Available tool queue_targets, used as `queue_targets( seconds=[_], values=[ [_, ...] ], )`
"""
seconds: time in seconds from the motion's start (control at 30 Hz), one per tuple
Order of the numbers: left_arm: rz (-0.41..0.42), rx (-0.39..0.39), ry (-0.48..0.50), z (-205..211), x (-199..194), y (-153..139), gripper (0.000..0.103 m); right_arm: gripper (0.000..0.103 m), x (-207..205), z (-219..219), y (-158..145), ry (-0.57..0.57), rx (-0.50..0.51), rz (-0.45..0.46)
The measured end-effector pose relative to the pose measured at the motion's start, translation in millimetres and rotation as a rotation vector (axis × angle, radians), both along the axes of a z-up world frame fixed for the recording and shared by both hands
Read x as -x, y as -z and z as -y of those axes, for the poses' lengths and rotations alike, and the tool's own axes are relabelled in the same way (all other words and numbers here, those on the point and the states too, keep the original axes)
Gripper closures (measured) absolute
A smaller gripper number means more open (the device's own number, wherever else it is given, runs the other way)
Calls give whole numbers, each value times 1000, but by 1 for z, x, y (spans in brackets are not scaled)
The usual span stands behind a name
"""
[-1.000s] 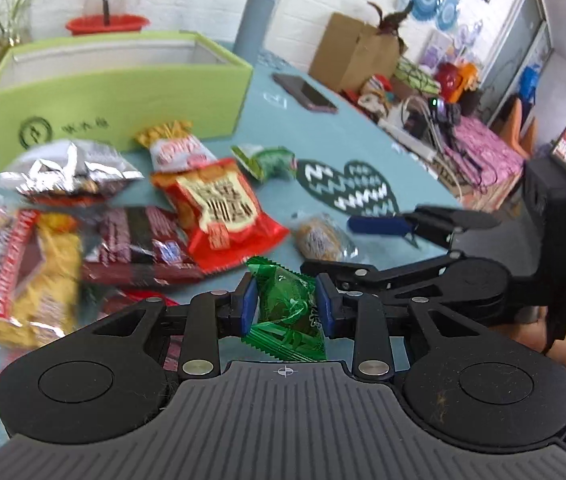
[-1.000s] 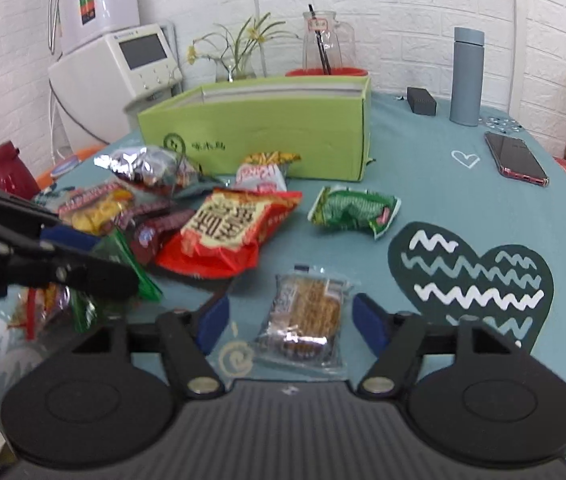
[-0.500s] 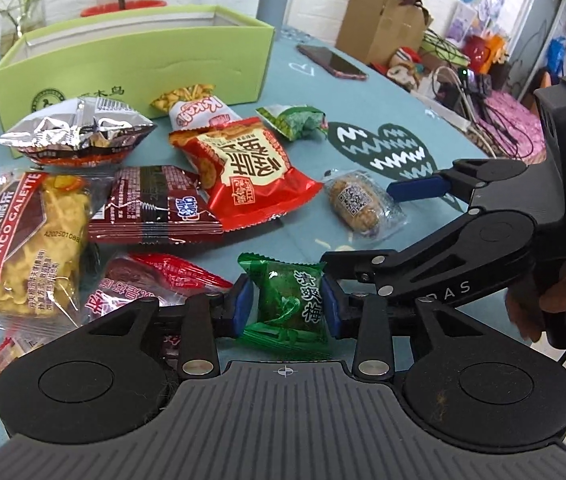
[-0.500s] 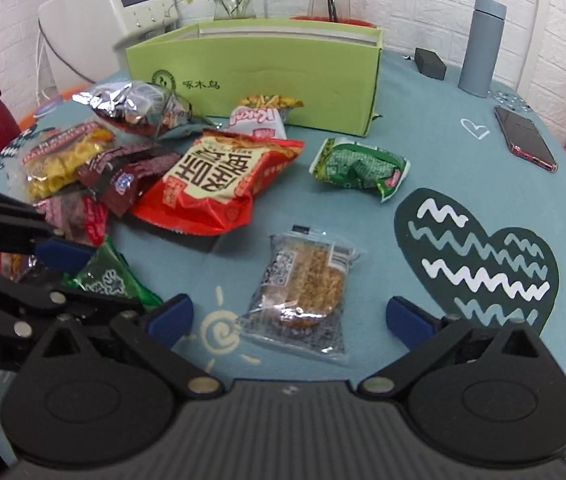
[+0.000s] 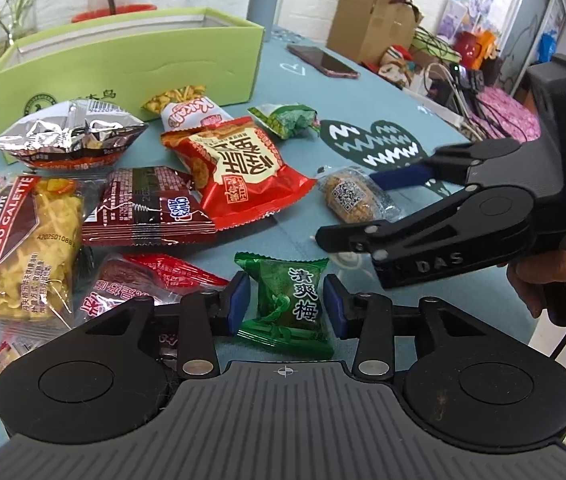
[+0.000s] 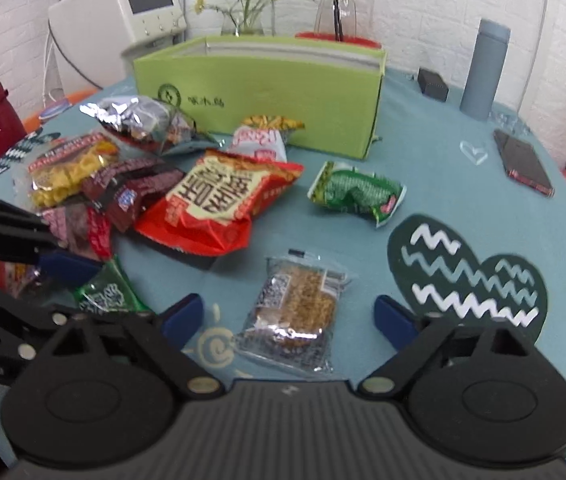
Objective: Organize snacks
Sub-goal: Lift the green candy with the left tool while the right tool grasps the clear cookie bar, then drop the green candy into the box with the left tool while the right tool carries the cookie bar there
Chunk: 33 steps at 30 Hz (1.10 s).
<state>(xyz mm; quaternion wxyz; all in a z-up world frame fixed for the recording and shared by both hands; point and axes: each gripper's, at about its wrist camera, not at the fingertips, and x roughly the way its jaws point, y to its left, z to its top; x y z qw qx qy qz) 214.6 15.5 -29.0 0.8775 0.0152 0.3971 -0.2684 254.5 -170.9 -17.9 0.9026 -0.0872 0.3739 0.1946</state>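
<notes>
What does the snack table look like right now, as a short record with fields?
left gripper: open around the green plum candy, pads just clear of it
right gripper: open wide, straddling the clear-wrapped grain bar
green box: open-topped, behind the snacks
red chip bag: flat on the teal tablecloth
green pea pack: lying alone

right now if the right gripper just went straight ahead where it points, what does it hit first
Most likely the clear-wrapped brown grain bar, lying on the teal tablecloth between the open fingers of the right gripper. How far above the packet the gripper sits is unclear.
</notes>
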Motion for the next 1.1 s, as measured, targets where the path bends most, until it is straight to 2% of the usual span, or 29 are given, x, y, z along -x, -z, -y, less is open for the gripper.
queue_targets(
  seconds=[0.03, 0.07, 0.1, 0.13, 0.3, 0.47, 0.63, 0.7, 0.77, 0.9, 1.1],
  values=[
    [7, -11, -1, 1, 1, 0, 92, 44, 1, 0, -1, -1, 3, 9],
    [10, -17, -5, 1, 1, 0, 98, 52, 1, -1, -3, -3, 0, 13],
    [-2, -9, -11, 1, 0, -1, 99, 63, 2, 1, -4, -4, -21, 9],
    [-19, 13, -15, -1, -2, -3, 100, 64, 3, 2, -5, -15, -44, 2],
    [-16, 127, 7, -15, -4, -26, 100, 65, 12, 5, -12, -30, -72, 9],
    [-19, 215, -21, -38, -26, -59, 99, 65, 13, 16, -47, -53, -163, 94],
    [83, 199, -142, -61, -76, -105, 99, 64, -32, 6, -88, -102, -171, 222],
    [130, 172, -180, -65, -103, -120, 98, 64, -62, 0, -99, -117, -187, 244],
    [143, 152, -215, -67, -134, -129, 98, 64, -96, -9, -106, -122, -198, 256],
    [119, 109, -242, -61, -201, -122, 98, 63, -162, -28, -103, -118, -200, 231],
    [9, 20, -286, -53, -269, -69, 97, 60, -226, -47, -67, -118, -168, 148]
  ],
)
